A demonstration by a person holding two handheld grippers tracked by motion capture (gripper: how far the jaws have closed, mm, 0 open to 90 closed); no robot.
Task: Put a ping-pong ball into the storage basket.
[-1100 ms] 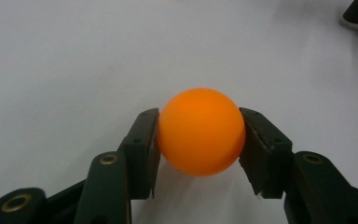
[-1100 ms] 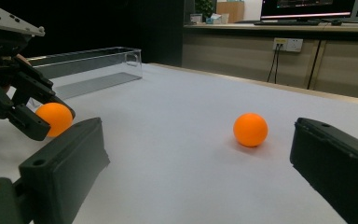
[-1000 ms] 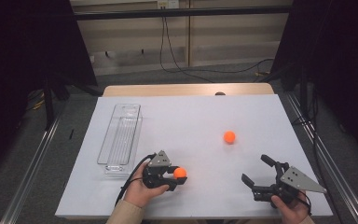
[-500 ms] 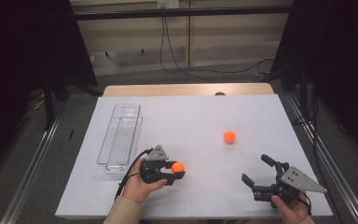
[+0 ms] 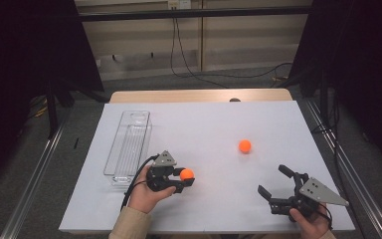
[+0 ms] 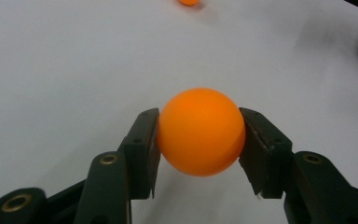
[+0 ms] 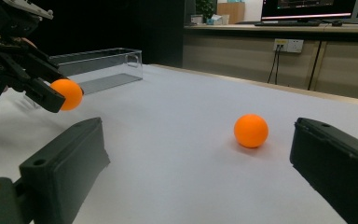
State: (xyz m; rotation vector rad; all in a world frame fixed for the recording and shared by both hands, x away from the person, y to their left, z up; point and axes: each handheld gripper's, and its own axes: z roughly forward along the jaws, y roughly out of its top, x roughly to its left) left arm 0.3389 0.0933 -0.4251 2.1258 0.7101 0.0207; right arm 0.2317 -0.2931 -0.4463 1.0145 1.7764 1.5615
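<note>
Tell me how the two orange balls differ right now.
The held ball is clamped between the jaws of the left gripper; the free ball touches no gripper. The held ball is near the clear tray; the free ball lies on the white table, farther toward the right gripper, whose jaws stand open. Both look alike in colour and size.

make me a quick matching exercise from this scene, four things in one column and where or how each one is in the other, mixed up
Things
1. left gripper
2. right gripper
3. loose orange ball
4. clear tray

States
A. lies alone on the white table top
B. jaws open, nothing between them
C. stands at the table's left side
D. shut on an orange ball

Pairs: 1-D, 2-B, 3-A, 4-C
</note>
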